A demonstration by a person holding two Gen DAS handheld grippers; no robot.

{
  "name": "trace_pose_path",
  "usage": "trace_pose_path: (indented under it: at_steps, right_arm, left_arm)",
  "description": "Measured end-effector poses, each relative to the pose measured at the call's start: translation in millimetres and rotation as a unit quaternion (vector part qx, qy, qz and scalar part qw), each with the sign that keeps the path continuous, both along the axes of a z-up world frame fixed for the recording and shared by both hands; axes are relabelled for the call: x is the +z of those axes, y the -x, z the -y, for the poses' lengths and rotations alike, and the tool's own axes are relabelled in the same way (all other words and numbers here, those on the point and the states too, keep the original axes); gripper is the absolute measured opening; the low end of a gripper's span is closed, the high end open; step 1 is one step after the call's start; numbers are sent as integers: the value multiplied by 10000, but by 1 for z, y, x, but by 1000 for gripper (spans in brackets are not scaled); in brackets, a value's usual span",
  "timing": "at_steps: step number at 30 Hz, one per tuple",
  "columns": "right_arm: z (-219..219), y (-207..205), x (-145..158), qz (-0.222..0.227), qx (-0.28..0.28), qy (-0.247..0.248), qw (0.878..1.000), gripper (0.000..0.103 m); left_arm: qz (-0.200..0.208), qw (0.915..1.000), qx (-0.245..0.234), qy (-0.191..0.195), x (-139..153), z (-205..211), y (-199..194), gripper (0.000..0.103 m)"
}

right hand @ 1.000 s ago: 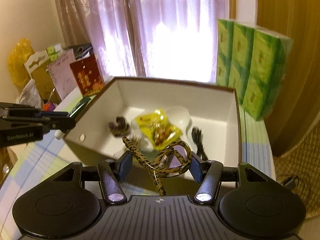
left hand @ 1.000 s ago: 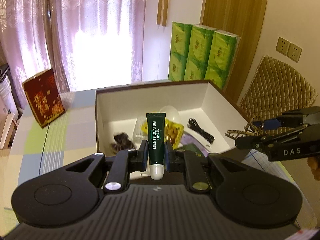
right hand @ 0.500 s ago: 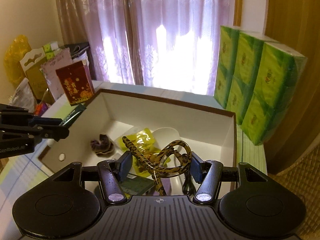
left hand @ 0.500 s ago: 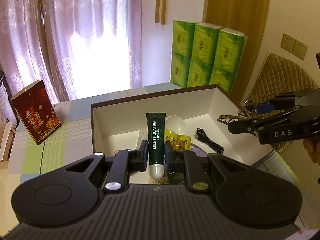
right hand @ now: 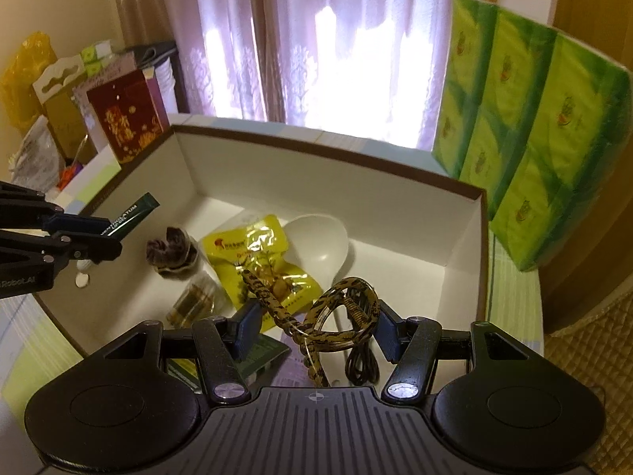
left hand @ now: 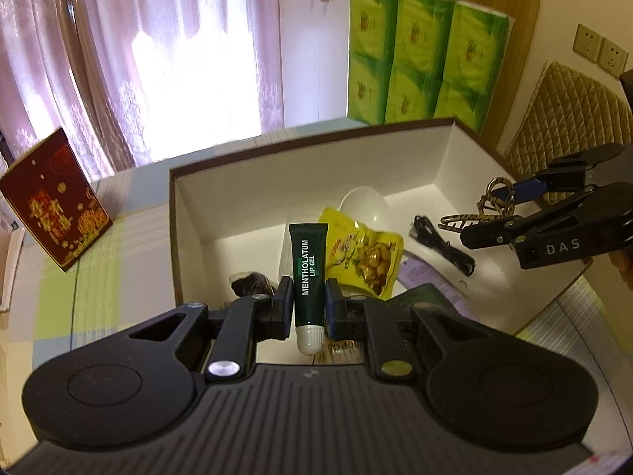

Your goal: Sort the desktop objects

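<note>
My left gripper (left hand: 309, 301) is shut on a dark green lip gel tube (left hand: 308, 273), white cap toward the camera, held above the near left part of a white box with a brown rim (left hand: 308, 143). My right gripper (right hand: 316, 326) is shut on a leopard-pattern hair clip (right hand: 336, 314) over the box's (right hand: 316, 150) near right part. Each wrist view shows the other gripper: the right one (left hand: 474, 229) with the clip (left hand: 490, 206), and the left one (right hand: 99, 243) with the tube (right hand: 132, 213).
Inside the box lie a yellow snack packet (right hand: 261, 261), a white spoon (right hand: 316, 241), a black cable (left hand: 439, 245), a dark scrunchie (right hand: 172, 251) and a green booklet (right hand: 261, 352). Green tissue packs (right hand: 526, 146) stand behind on the right, a red box (left hand: 53, 208) on the left, and a quilted chair (left hand: 569, 118) on the right.
Both grippers have moved forward and now hang over the box interior, still holding the tube and the clip. The box contents look closer in both views.
</note>
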State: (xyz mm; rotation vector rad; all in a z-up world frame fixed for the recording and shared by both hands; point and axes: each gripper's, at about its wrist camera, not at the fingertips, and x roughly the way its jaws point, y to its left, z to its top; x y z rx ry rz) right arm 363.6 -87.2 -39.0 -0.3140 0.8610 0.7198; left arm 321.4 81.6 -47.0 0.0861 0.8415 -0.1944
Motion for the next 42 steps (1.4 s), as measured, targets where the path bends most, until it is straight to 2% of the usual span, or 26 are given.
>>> trace_pose_path:
  at_steps: [9,22,27,34,35,36,39,42]
  right_arm:
    - [-3,-3,-19,-201,91,195,9996,57]
    - [-5,-6,-31,-324,166,392,9986,57]
    - [-3,-7,-34,-333,221,495,9980,57]
    - [1,-6,-36,-372,246,501,9977,58]
    - [2,-6,-35,-344,239,500,9979,61]
    - [3,-5,-34,-334,241,485,9980,70]
    - [4,2,-28,-333,347,362,9982,84]
    - [6,10,-22,-261,389,363,9982,89]
  left_arm:
    - [-633,9979,-96,-74,-30,3,-15,13]
    - [-1033,9946,59,-108,-50,-2,-22,14]
    - [-1015,9948,42,-113,-49,-1,-19,24]
    - [-905,9958,-22,-129,-44,6,-15,48]
    - [-886,9960,-26,-121,-43,7,-15,51]
    - [-867,9962,-40,-108,-42,8,-14,53]
    - [-813,9966,-109,-72,-39,10,-11,62]
    - [-737,9972,-119,-104,-35,13,-6,70]
